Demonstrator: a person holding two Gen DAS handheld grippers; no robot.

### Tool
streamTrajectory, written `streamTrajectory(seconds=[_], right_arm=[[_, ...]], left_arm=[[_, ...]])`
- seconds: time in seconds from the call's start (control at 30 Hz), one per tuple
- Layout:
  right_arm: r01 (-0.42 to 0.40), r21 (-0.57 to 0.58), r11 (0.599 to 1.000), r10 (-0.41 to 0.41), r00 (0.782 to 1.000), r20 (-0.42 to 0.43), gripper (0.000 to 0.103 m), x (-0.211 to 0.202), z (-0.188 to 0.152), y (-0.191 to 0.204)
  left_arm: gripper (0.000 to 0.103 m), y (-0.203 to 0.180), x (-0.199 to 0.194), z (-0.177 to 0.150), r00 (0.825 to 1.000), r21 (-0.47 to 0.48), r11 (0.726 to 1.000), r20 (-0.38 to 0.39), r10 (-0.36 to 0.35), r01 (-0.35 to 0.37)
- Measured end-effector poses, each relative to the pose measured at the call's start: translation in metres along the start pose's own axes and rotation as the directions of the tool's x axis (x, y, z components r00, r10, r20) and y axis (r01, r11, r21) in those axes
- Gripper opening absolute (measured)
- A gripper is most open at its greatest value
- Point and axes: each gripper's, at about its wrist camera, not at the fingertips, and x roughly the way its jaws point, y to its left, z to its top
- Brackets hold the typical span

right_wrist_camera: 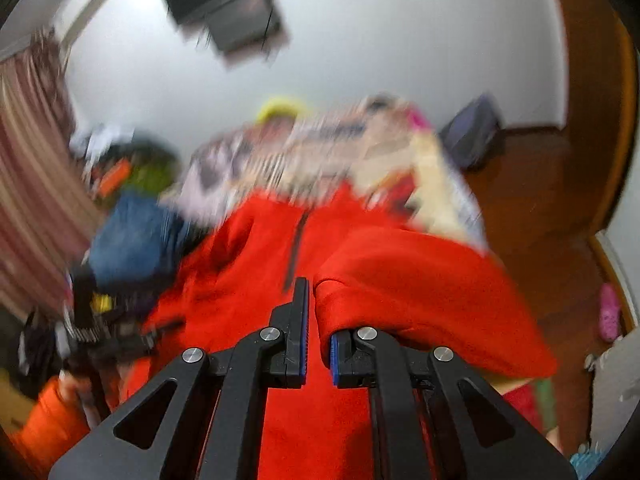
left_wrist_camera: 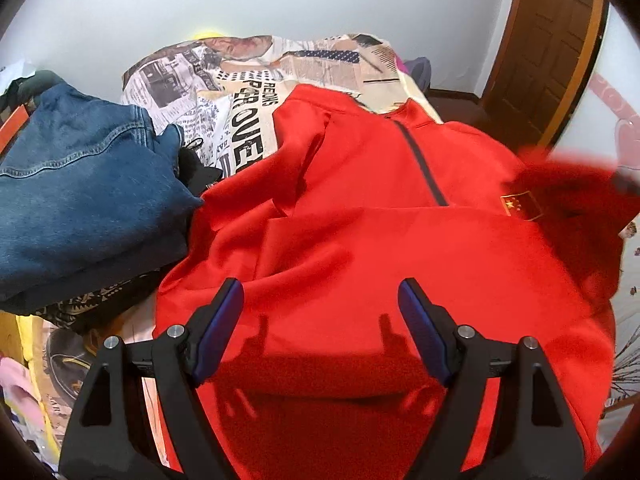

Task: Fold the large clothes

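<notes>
A large red zip jacket lies spread on the bed, collar at the far end, a dark zipper down its front and a small flag badge at the right. My left gripper is open and empty, hovering over the jacket's lower part. In the blurred right wrist view my right gripper is shut on a fold of the red jacket, held lifted; the cloth drapes over the right finger.
A folded blue denim garment lies on the left of the bed on other clothes. A newspaper-print bedsheet covers the bed. A wooden door stands at the right, a white wall behind.
</notes>
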Motion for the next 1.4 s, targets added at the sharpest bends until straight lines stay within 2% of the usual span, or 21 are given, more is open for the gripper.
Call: streamTrajectory(seconds=[0.07, 0.13, 0.2, 0.3, 0.4, 0.5, 0.63, 0.77, 0.8, 0.87, 0.97, 1.07, 1.27, 1.4], right_arm=[[-0.009, -0.007, 1.000, 0.008, 0.995, -0.103, 0.007, 0.027, -0.018, 0.007], [0.003, -0.009, 1.000, -0.005, 0.979, -0.203, 0.009, 0.054, -0.040, 0.008], [0.026, -0.013, 1.000, -0.029, 0.970, -0.242, 0.011, 0.062, -0.052, 0.006], [0.039, -0.022, 0.999, -0.043, 0.970, -0.238, 0.011, 0.049, -0.050, 0.003], [0.011, -0.009, 1.000, -0.013, 0.961, -0.278, 0.023, 0.035, -0.045, 0.000], [0.005, -0.033, 0.999, -0.013, 0.967, -0.253, 0.028, 0.014, -0.044, 0.002], [0.051, -0.048, 0.998, -0.058, 0.986, -0.154, 0.030, -0.010, -0.035, 0.004], [0.108, 0.055, 0.993, -0.105, 0.994, -0.043, 0.047, -0.035, -0.026, -0.021], [0.124, 0.111, 0.986, -0.123, 0.992, -0.014, 0.051, -0.042, -0.024, -0.035], [0.143, 0.182, 0.973, -0.147, 0.989, 0.008, 0.052, -0.046, -0.023, -0.054], [0.155, 0.335, 0.929, -0.170, 0.985, 0.014, 0.052, -0.042, -0.029, -0.090], [0.172, 0.444, 0.879, -0.183, 0.983, -0.017, 0.052, -0.030, -0.041, -0.117], [0.163, 0.575, 0.801, -0.135, 0.987, -0.092, 0.052, -0.002, -0.065, -0.150], [0.135, 0.658, 0.741, -0.062, 0.989, -0.133, 0.052, 0.023, -0.078, -0.169]], left_arm=[[0.079, -0.001, -0.005, -0.003, 1.000, 0.005, 1.000, 0.005, -0.006, 0.006], [0.079, -0.003, -0.009, -0.005, 1.000, 0.016, 1.000, 0.006, -0.006, 0.005], [0.079, -0.005, -0.011, -0.008, 1.000, 0.034, 0.999, 0.005, -0.002, 0.002], [0.079, -0.010, -0.011, -0.012, 1.000, 0.059, 0.998, 0.003, 0.007, -0.007], [0.079, -0.013, -0.010, -0.014, 1.000, 0.072, 0.997, 0.003, 0.014, -0.014], [0.079, -0.017, -0.011, -0.015, 1.000, 0.080, 0.997, 0.014, 0.018, -0.019], [0.079, -0.023, -0.014, -0.014, 1.000, 0.094, 0.995, 0.027, 0.014, -0.017], [0.079, -0.031, -0.017, -0.012, 0.998, 0.114, 0.993, 0.048, 0.028, -0.033], [0.079, -0.033, -0.018, -0.011, 0.998, 0.113, 0.993, 0.051, 0.025, -0.031], [0.079, -0.034, -0.018, -0.010, 0.998, 0.109, 0.994, 0.053, 0.017, -0.023], [0.079, -0.036, -0.018, -0.009, 0.998, 0.105, 0.994, 0.054, 0.014, -0.019], [0.079, -0.036, -0.016, -0.009, 0.999, 0.101, 0.995, 0.050, 0.012, -0.017], [0.079, -0.036, -0.008, -0.009, 0.999, 0.086, 0.996, 0.032, 0.014, -0.016], [0.079, -0.036, -0.004, -0.009, 1.000, 0.082, 0.997, 0.024, 0.013, -0.015]])
